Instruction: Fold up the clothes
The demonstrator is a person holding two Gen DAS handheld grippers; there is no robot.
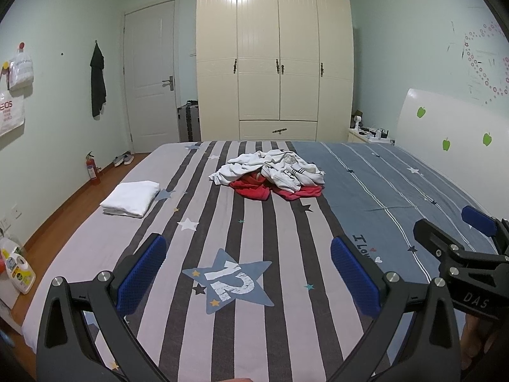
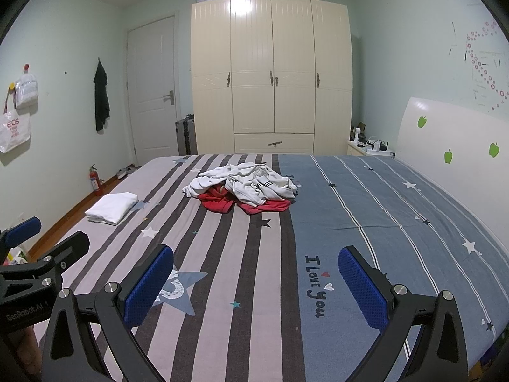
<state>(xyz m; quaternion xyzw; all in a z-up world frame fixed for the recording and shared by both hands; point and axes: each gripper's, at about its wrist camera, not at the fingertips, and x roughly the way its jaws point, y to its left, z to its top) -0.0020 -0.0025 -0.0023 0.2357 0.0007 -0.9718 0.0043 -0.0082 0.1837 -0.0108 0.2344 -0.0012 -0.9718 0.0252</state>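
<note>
A crumpled white garment (image 1: 273, 168) (image 2: 245, 181) lies heaped on a red garment (image 1: 251, 187) (image 2: 216, 202) in the middle of the striped bed (image 1: 286, 270) (image 2: 254, 286). A folded white cloth (image 1: 132, 198) (image 2: 111, 207) rests near the bed's left edge. My left gripper (image 1: 248, 270) hovers over the near part of the bed, open, with nothing between its blue pads. My right gripper (image 2: 256, 281) is likewise open and empty, well short of the pile. Each gripper shows at the edge of the other's view.
A cream wardrobe (image 1: 275, 63) and a white door (image 1: 151, 73) stand beyond the bed. The white headboard (image 1: 451, 133) runs along the right. A fire extinguisher (image 1: 92, 168), shoes and a detergent bottle (image 1: 17, 270) sit on the wooden floor at left.
</note>
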